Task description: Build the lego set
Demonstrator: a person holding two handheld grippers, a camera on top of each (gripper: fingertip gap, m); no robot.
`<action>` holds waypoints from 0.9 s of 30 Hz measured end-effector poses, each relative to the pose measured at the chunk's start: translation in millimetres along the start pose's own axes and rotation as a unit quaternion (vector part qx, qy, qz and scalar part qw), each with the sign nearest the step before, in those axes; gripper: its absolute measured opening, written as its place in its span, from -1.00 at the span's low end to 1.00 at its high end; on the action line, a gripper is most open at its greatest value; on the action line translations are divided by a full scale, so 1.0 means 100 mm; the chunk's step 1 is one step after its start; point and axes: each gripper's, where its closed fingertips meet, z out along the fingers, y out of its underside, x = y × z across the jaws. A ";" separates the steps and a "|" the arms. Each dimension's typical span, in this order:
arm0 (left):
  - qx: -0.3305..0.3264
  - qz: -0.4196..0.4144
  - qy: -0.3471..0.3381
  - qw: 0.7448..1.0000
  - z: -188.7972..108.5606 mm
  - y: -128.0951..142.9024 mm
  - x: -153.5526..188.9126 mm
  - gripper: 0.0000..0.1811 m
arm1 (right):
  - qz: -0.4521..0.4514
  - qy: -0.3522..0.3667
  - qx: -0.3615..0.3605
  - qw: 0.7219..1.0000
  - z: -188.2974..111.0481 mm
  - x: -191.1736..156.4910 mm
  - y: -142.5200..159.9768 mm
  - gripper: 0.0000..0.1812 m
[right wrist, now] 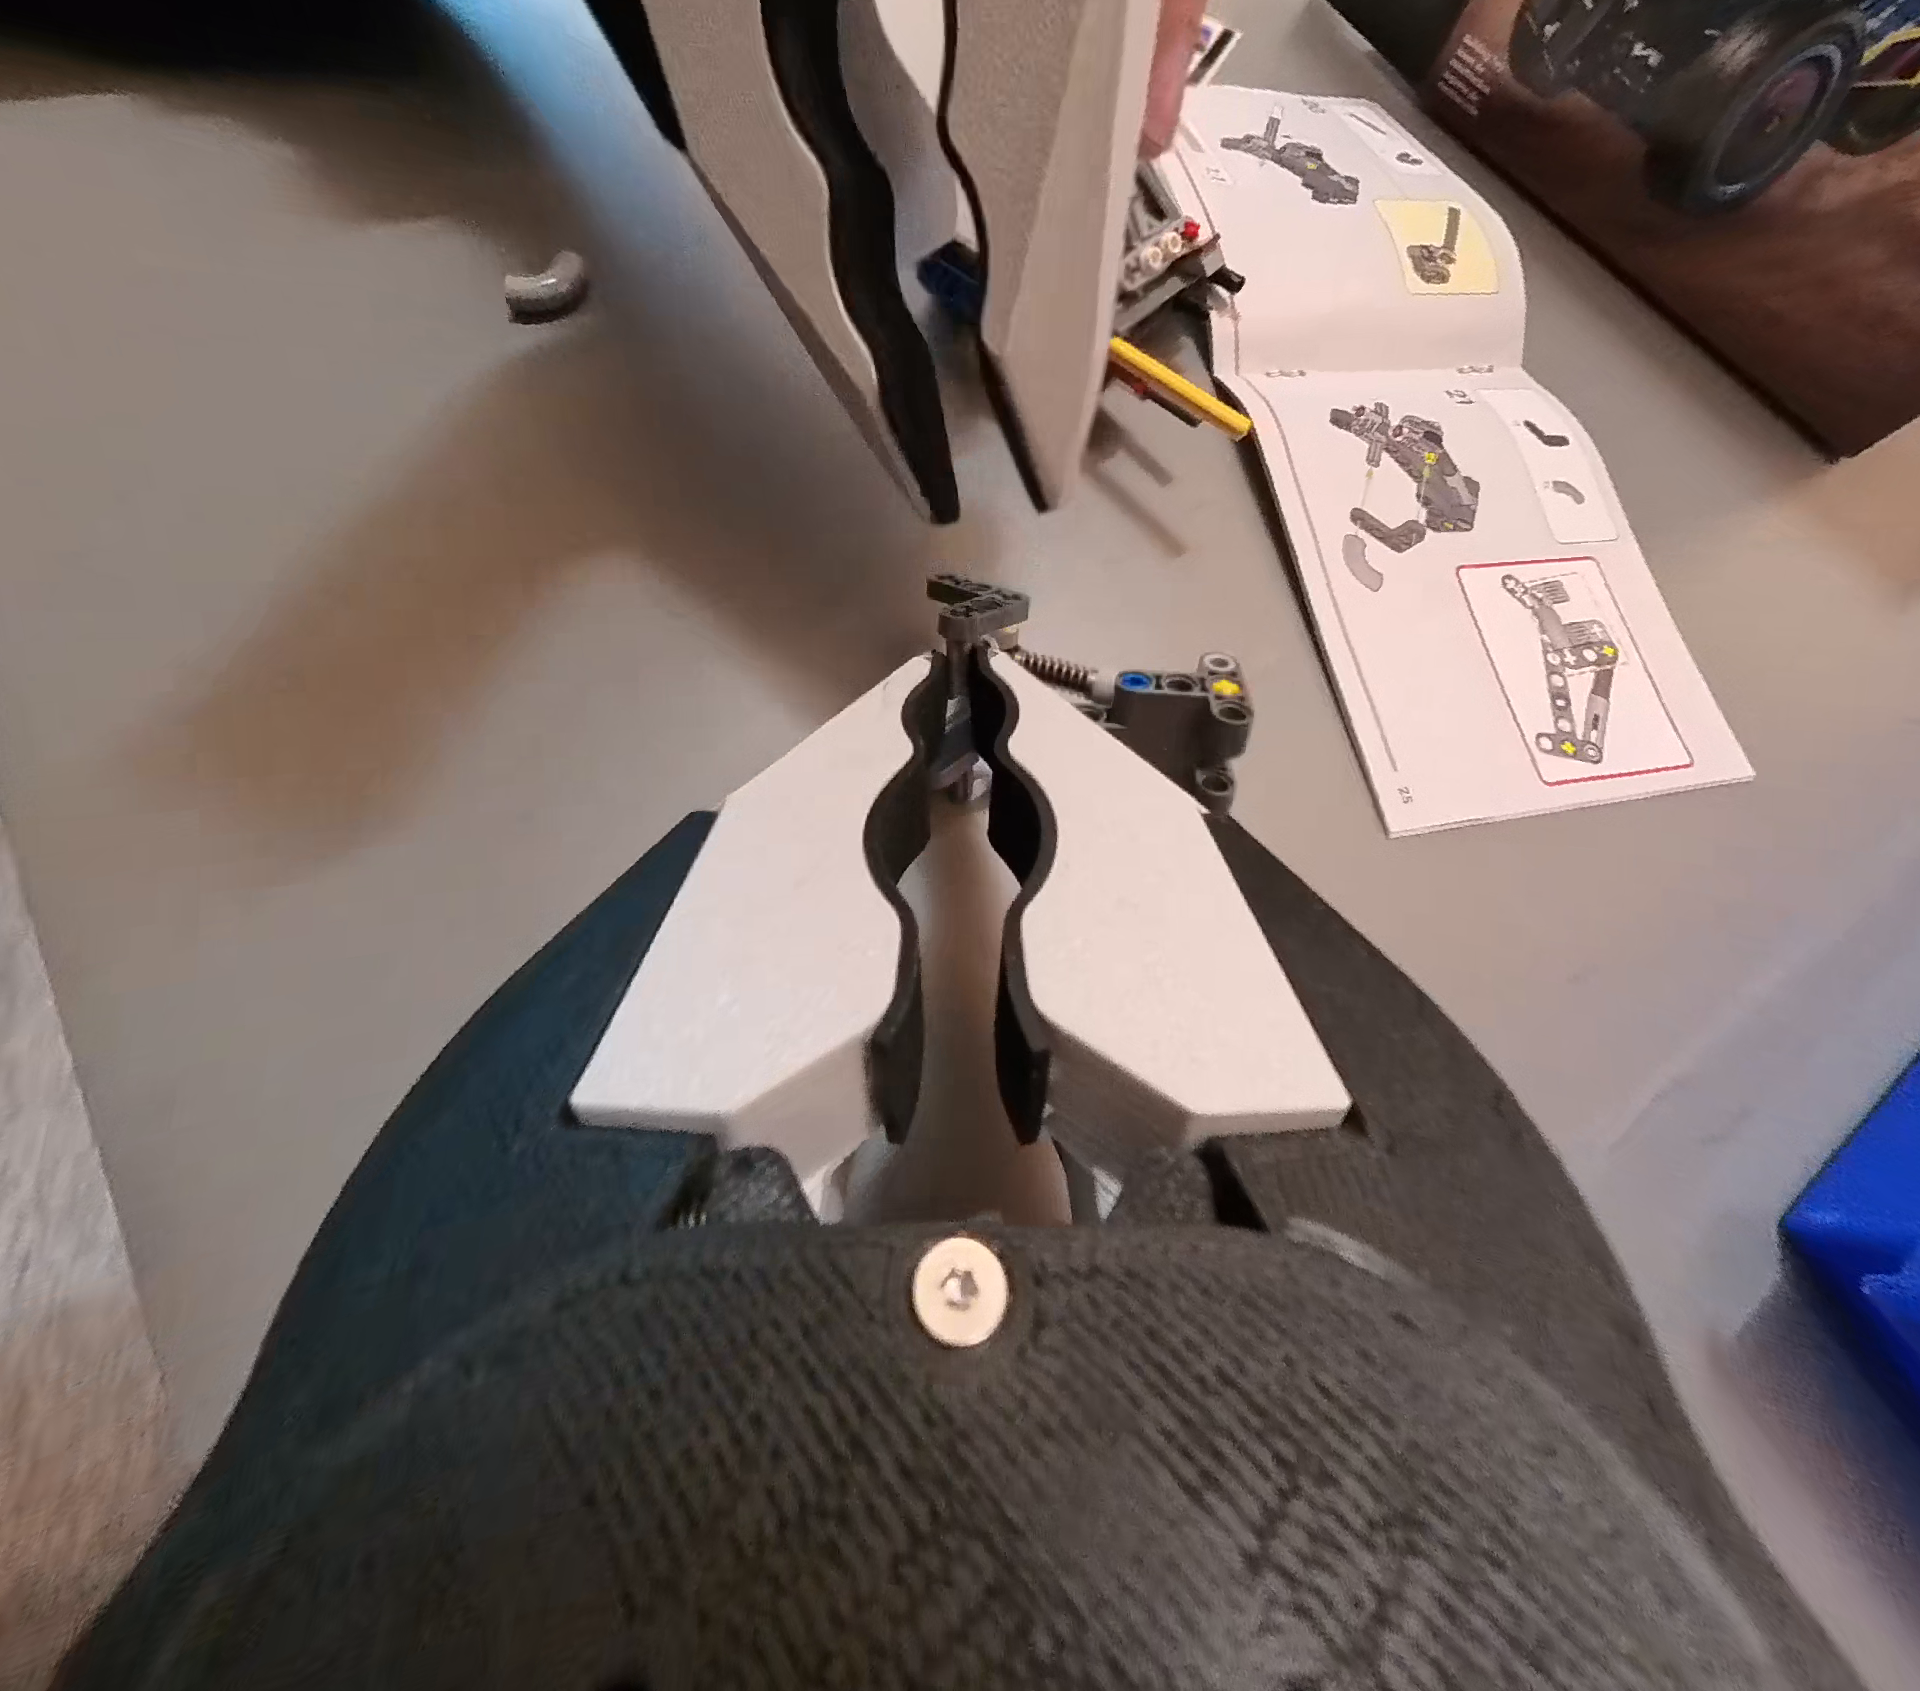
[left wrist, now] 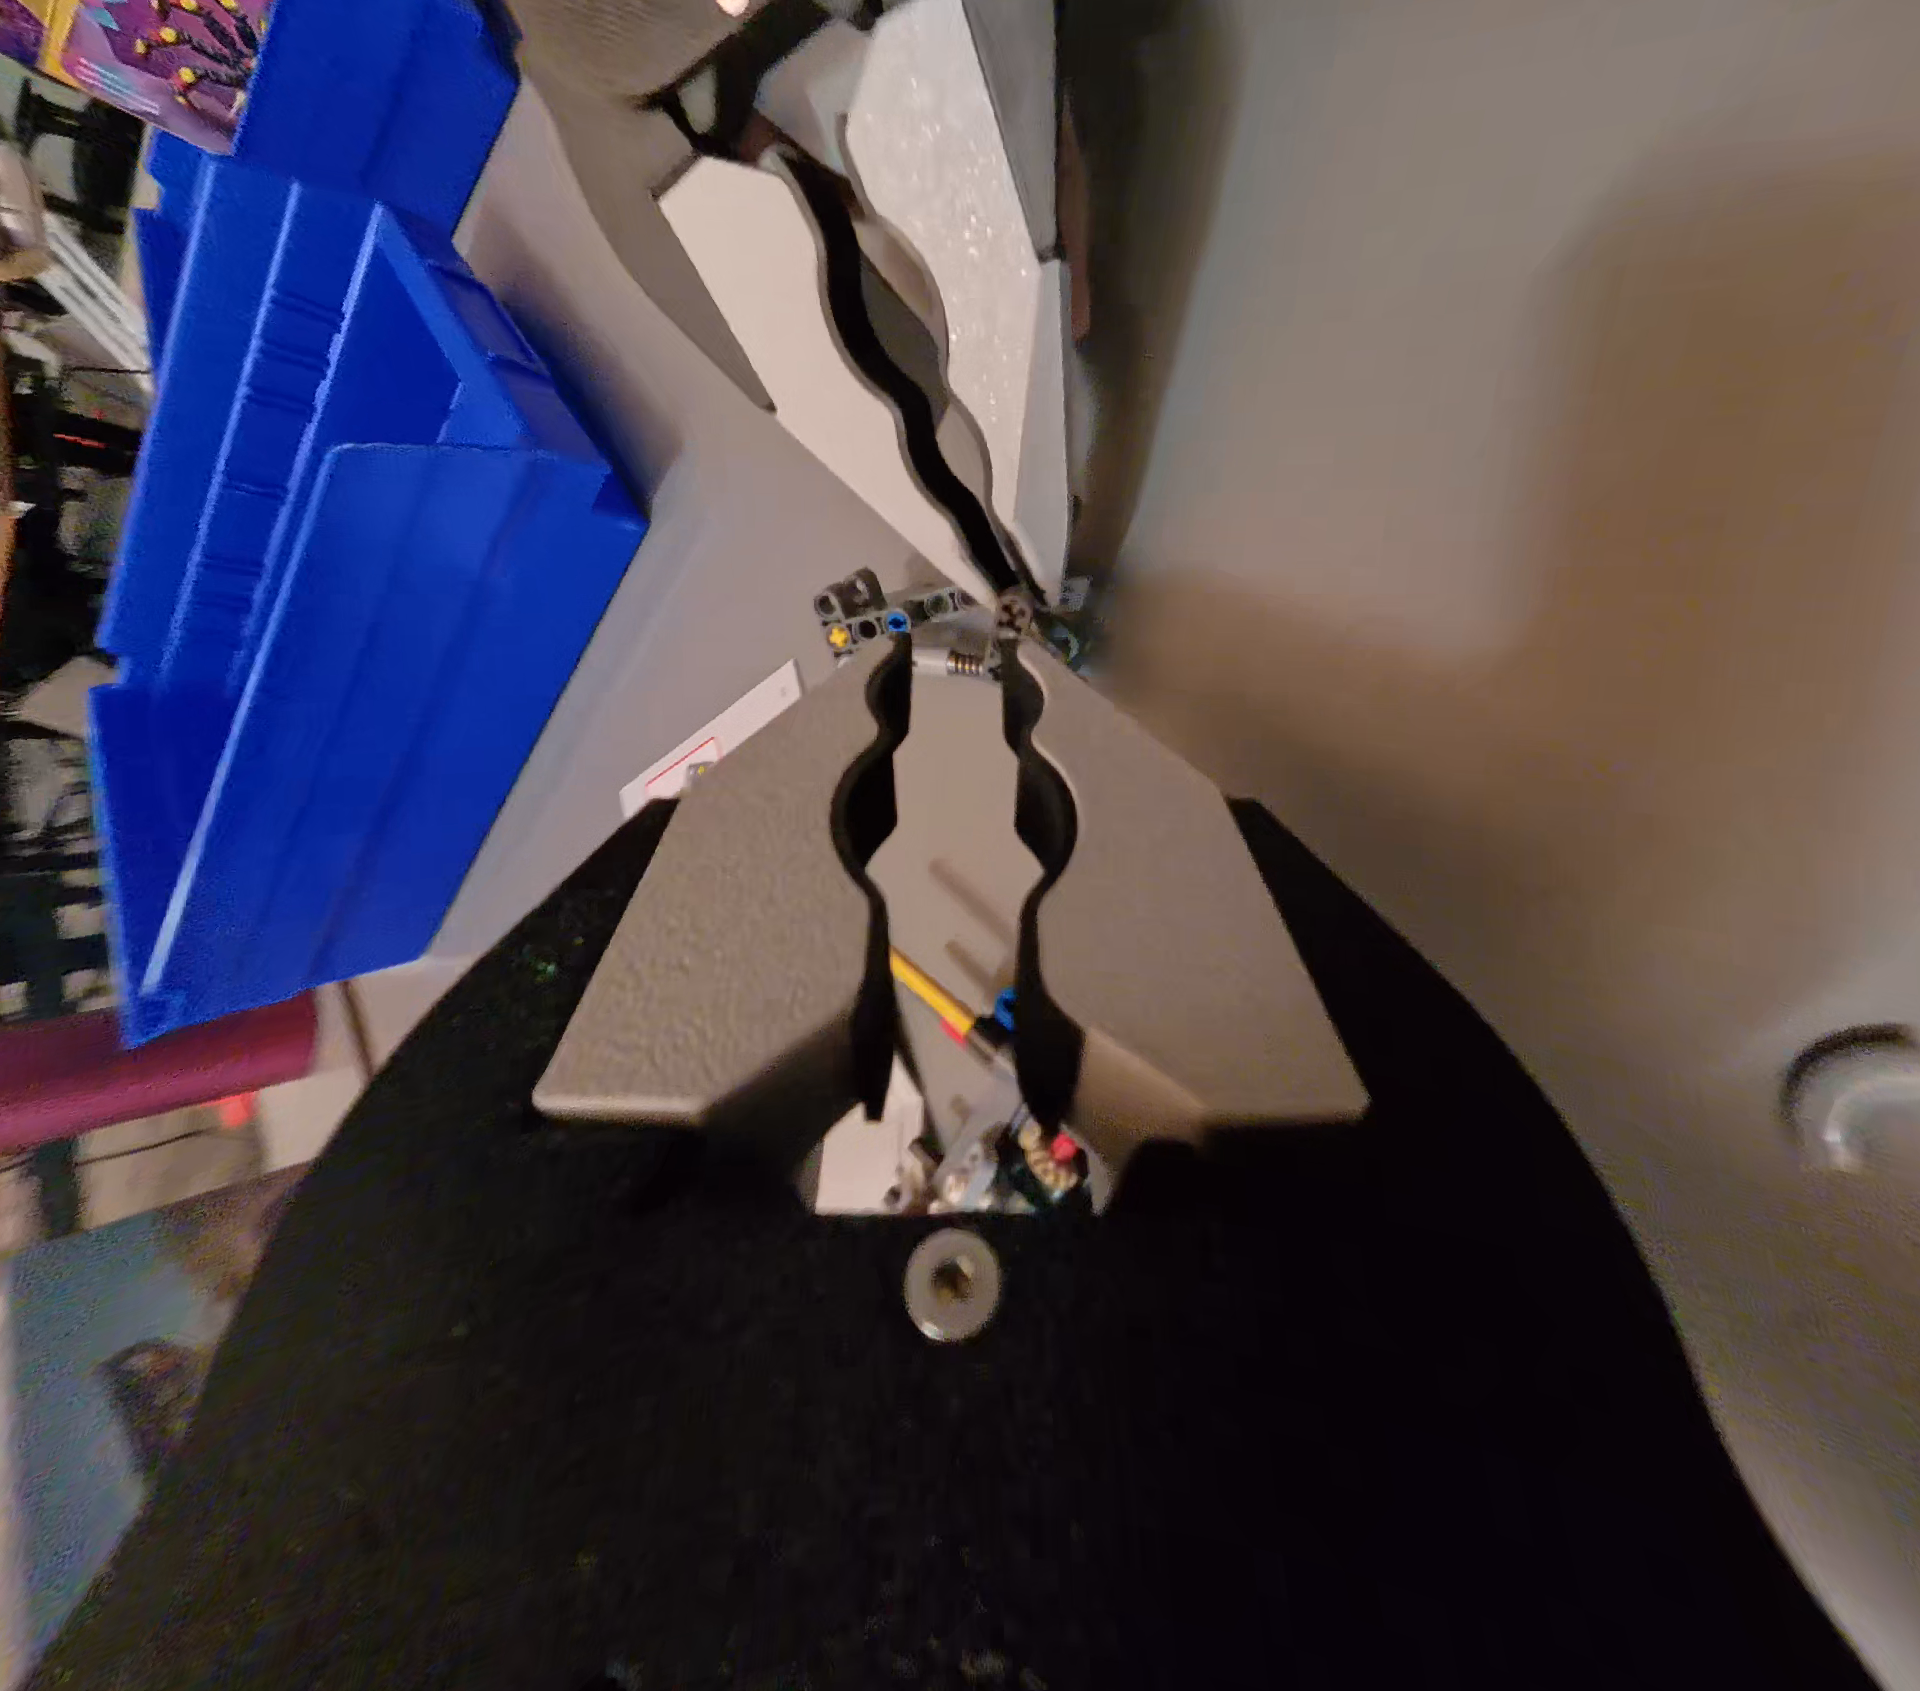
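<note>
My right gripper [right wrist: 971,673] is shut on a small lego assembly [right wrist: 1174,701]: a dark grey beam with a blue and a yellow pin, a spring shock absorber and a grey connector on top. It holds it just above the grey table [right wrist: 416,654]. My left gripper [left wrist: 956,644] is open, its fingertips [left wrist: 899,654] close on either side of the assembly's spring [left wrist: 966,662]. The right gripper [left wrist: 1023,592] reaches in from the top of the left wrist view. The left gripper [right wrist: 992,503] hangs just beyond the assembly in the right wrist view.
An open instruction booklet [right wrist: 1455,498] lies to the right, with a set box [right wrist: 1662,31] behind it. A partial build [right wrist: 1164,259], a yellow axle [right wrist: 1174,384], a blue piece [right wrist: 951,280] and a grey curved piece [right wrist: 545,285] lie on the table. Blue bins [left wrist: 343,550] stand along the left.
</note>
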 end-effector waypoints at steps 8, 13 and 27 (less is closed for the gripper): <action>0.040 -0.077 0.042 0.995 0.11 0.00 0.10 -1.00 | 0.004 -0.006 -0.001 1.000 0.00 -0.01 0.01 -0.98; 0.037 -0.077 0.054 0.995 0.15 0.00 0.15 -1.00 | 0.002 -0.004 -0.002 1.000 0.00 -0.01 0.01 -0.98; 0.030 -0.054 0.044 0.997 0.19 0.05 0.13 -1.00 | 0.000 0.015 -0.013 1.000 0.02 0.03 0.03 -0.98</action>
